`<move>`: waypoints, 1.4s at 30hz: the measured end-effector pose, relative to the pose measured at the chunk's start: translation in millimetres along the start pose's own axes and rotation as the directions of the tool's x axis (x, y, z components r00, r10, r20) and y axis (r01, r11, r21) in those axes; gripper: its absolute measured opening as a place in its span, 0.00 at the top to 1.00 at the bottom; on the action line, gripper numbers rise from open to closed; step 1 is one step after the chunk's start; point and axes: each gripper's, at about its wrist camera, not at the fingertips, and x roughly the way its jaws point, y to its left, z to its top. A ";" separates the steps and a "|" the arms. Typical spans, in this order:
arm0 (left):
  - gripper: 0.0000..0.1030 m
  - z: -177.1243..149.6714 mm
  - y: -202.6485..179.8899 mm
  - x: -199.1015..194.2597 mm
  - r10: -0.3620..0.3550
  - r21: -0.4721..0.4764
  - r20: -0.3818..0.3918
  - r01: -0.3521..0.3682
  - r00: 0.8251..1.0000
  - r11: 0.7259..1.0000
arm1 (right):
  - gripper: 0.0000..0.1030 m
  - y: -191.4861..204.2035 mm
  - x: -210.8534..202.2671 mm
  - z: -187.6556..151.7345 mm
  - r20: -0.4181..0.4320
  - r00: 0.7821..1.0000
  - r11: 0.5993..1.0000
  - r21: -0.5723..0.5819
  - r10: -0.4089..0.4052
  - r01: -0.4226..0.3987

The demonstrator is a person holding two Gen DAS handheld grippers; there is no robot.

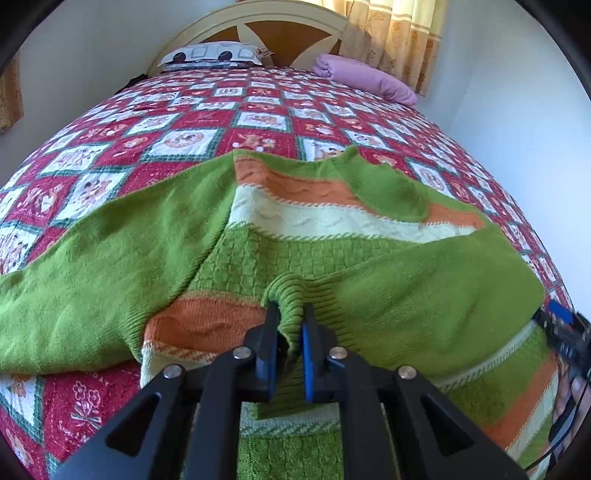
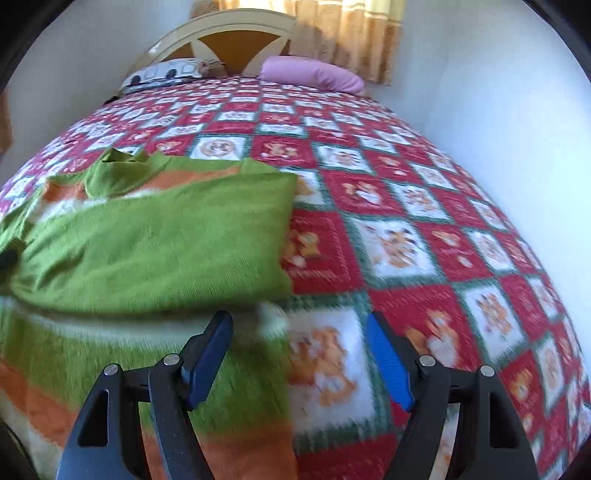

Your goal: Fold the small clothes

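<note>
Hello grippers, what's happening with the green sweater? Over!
Left gripper shut on sweater cuff. Right gripper open, empty, at sweater's edge. Sleeves folded in. Nothing blocking.

bed: patchwork quilt [image 1: 258,122] | headboard [image 1: 258,26] arched | curtains [image 1: 399,37] backlit | walls [image 1: 517,110] white

The sweater [image 1: 280,236] lies on the quilt [image 1: 207,122], one sleeve [image 1: 92,266] out toward nine o'clock. Two pillows [image 1: 212,55] sit at twelve o'clock, before the headboard [image 1: 258,22]; curtain [image 1: 399,37] at one o'clock.
</note>
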 end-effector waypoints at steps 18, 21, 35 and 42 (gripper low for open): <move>0.35 -4.0 -5.9 -0.3 0.091 0.033 0.012 -0.092 0.996 0.995 | 0.27 -43.7 12.9 3.1 -0.098 0.995 0.971 0.236 -0.018 0.041; 0.28 -4.3 -0.9 -0.7 0.078 0.012 0.011 -0.078 0.997 0.997 | 0.27 -43.3 -1.9 -3.6 -0.109 0.993 0.978 0.199 -0.046 0.067; 0.11 -7.1 -3.6 1.6 0.107 0.017 -0.003 -0.107 0.994 0.994 | 0.52 -2.0 0.9 32.9 -0.015 0.965 0.960 0.106 0.261 -0.258; 0.04 -15.5 -11.2 -2.5 0.143 0.062 -0.008 -0.142 0.990 0.988 | 0.61 12.7 -11.7 -0.7 -0.076 0.989 0.989 -0.073 0.126 -0.131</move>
